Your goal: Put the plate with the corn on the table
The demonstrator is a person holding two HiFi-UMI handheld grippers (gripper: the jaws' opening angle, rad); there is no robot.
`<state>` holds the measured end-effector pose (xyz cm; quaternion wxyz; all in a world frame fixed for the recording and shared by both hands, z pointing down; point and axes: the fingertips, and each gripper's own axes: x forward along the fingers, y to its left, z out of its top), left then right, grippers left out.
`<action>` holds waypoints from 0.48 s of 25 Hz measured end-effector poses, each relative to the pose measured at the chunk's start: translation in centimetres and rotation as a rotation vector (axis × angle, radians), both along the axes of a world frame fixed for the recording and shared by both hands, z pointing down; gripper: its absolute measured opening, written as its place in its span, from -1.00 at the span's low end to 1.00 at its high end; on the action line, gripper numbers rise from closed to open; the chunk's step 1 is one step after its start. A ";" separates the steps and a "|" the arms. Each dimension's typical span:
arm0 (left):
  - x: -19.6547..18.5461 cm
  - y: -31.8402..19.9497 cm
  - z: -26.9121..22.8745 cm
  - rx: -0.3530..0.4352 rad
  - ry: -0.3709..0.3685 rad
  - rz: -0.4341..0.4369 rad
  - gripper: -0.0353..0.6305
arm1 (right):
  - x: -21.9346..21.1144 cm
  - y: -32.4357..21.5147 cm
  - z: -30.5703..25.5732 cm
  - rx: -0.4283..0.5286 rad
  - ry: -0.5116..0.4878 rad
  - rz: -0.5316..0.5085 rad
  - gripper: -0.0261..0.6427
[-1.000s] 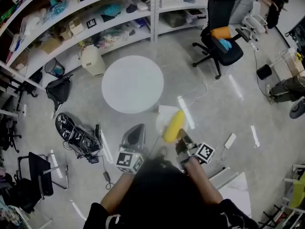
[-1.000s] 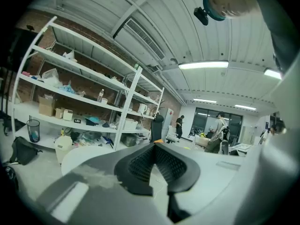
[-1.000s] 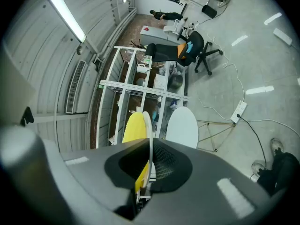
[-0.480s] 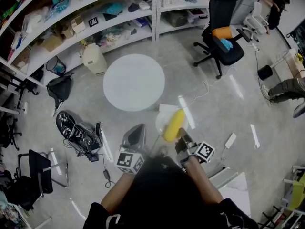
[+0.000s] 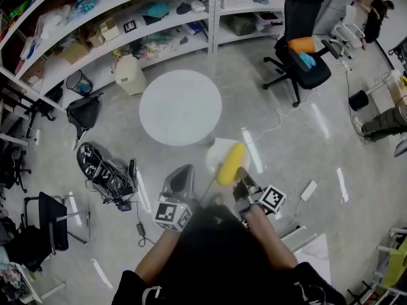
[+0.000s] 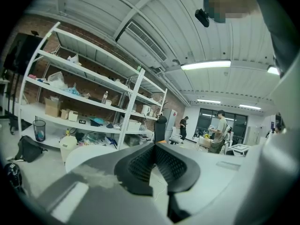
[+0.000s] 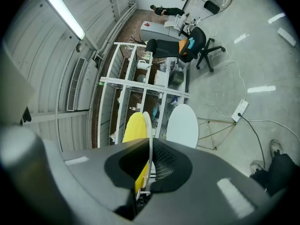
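while the person looked steeply down at the grey floor, both arms reached out close in front of the body. the left hand-held gripper [image 5: 180, 182] had its jaws pressed together with nothing between them. just beside it, at its 3 o'clock, the right hand-held gripper [image 5: 241, 182] was clamped on the near rim of a white plate [image 5: 217, 150]; in the right gripper view that thin rim stood edge-on between the pads. a yellow corn cob [image 5: 231, 164] lay on the plate, its length running roughly from 6 toward 12 o'clock. the plate hung over the floor, apart from the round white surface [image 5: 180, 107], which stood beyond it at about 11 o'clock. a white power strip [image 5: 308, 189] lay on the floor at the plate's 4 o'clock. farther off, a black office chair [image 5: 304, 59] with an orange item on its seat stood at 2 o'clock. long white shelves [image 5: 127, 24] loaded with boxes ran across the far side from 10 to 12 o'clock.
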<state>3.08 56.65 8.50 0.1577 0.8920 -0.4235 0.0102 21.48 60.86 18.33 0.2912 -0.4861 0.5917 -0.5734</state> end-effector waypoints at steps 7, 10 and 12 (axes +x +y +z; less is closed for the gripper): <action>0.2 -0.9 -0.5 0.017 -0.007 -0.025 -0.88 | 0.8 -1.3 -0.2 0.005 0.014 -0.018 -0.87; 0.3 -2.2 -0.1 0.019 -0.002 -0.022 -0.88 | 0.7 -2.3 -0.1 0.006 0.025 -0.025 -0.87; 0.4 -2.9 0.3 0.018 0.005 -0.014 -0.88 | 0.6 -2.9 0.0 0.007 0.021 -0.019 -0.87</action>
